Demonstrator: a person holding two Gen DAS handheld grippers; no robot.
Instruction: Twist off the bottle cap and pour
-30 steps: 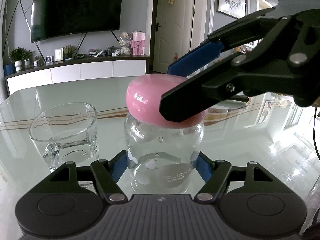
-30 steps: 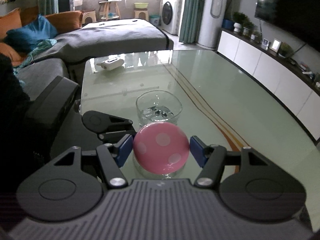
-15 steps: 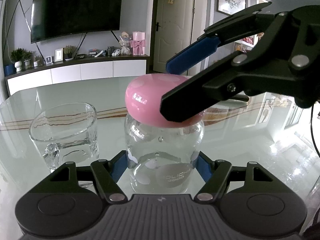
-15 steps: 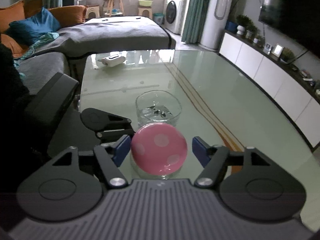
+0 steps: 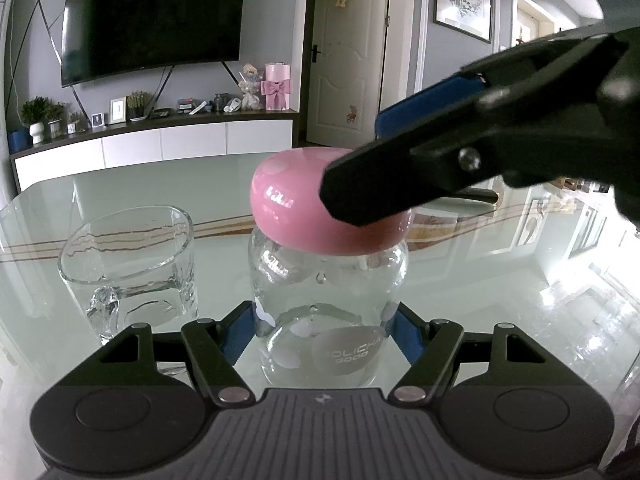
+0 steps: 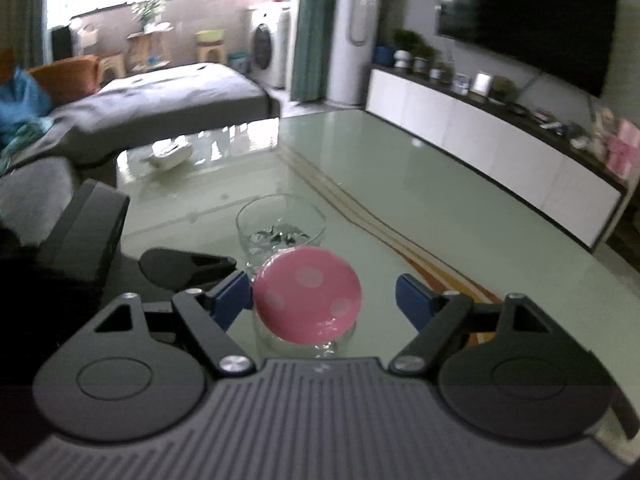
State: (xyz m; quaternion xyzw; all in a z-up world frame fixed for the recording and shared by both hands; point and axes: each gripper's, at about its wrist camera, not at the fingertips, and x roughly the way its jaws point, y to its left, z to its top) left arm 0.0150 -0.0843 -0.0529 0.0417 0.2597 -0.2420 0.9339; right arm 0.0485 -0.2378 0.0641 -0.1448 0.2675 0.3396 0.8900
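Note:
A clear glass bottle (image 5: 328, 320) with a pink dotted cap (image 5: 288, 208) stands on the glass table (image 5: 480, 280). My left gripper (image 5: 322, 334) is shut on the bottle's lower body, with a blue pad against each side. From the right, my right gripper (image 5: 356, 158) reaches over the cap. In the right wrist view that gripper (image 6: 322, 298) is open. Its left pad is at the edge of the cap (image 6: 308, 300), and its right pad stands clear of it. An empty glass cup (image 5: 128, 264) stands just left of the bottle, and beyond the cap (image 6: 280, 228) in the right wrist view.
A small white object (image 6: 170, 156) lies at the table's far end near a grey sofa (image 6: 160, 112). A white TV cabinet (image 5: 160, 140) runs along the wall beyond the table edge. The tabletop (image 6: 400, 168) stretches away past the cup.
My right gripper's fingers have spread away from the cap, and its view has swung round. The left gripper still holds the bottle in the same place.

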